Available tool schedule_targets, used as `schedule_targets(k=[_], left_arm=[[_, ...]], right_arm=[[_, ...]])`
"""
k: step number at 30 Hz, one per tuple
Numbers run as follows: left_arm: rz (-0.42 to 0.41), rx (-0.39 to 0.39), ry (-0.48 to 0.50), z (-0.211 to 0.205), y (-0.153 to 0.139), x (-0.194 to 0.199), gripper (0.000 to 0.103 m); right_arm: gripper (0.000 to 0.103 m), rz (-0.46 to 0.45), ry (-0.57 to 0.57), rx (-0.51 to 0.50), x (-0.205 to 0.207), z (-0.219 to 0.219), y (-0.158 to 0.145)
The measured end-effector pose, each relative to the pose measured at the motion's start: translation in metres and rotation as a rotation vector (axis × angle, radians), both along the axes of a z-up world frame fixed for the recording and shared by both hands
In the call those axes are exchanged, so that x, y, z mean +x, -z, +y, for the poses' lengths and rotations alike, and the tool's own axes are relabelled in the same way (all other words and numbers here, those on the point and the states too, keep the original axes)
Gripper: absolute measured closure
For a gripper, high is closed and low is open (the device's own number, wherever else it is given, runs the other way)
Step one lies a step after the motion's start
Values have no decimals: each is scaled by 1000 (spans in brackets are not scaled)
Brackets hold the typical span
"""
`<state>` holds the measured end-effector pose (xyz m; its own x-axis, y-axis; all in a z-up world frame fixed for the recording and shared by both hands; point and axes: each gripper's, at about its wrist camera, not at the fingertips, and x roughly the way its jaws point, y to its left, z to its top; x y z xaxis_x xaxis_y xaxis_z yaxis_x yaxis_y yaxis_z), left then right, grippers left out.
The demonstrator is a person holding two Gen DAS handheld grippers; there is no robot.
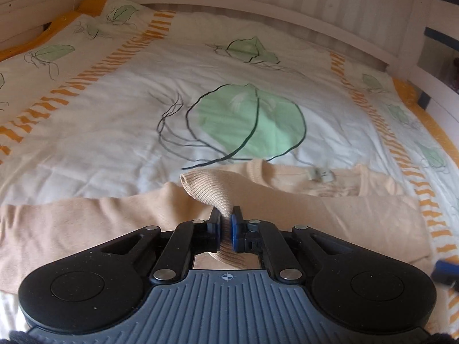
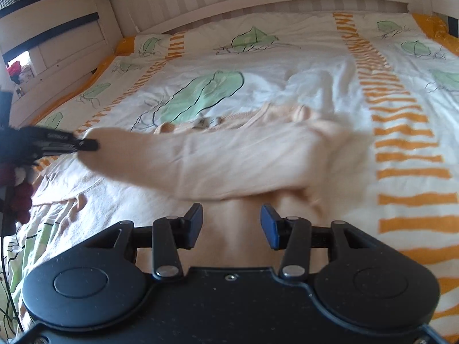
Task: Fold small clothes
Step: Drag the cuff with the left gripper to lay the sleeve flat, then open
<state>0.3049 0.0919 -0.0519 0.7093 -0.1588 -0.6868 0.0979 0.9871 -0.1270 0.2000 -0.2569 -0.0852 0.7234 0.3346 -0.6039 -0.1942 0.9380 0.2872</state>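
Observation:
A small peach sweater point(image 1: 287, 200) lies spread across the bed, neck and label toward the far side. My left gripper point(image 1: 226, 220) is shut on the sweater's ribbed cuff point(image 1: 206, 186) and holds it lifted over the body of the garment. In the right wrist view the sweater point(image 2: 229, 160) is blurred, with the sleeve stretched to the left where the left gripper point(image 2: 86, 144) holds its end. My right gripper point(image 2: 231, 223) is open and empty, just above the near part of the sweater.
The bed has a white duvet point(image 1: 114, 120) with green leaf prints and orange striped bands. A white wooden bed frame point(image 1: 258, 8) runs along the far side. Dark red items point(image 2: 20, 197) lie at the left edge.

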Motion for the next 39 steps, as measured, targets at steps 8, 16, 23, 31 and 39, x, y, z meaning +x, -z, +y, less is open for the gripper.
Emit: schedule_targets(k=[8,16,23,31,39], left_arm=[[92,6,-55,11,38,4,96],[105,13,-33,12,46,5,96],[94,-2,-15,11,43,7,96],[109,10,27,3,50,11,94],[122,18,73,5,50,11,74]], right_arm=[[49,-20,111,2,51,-51,-10],[50,95,158,143,117,-78,21],[91,140,140,151,138,-77,33],[93,114,132,-78,164,-72,28],[57,88,163,-196,158,-70,27]])
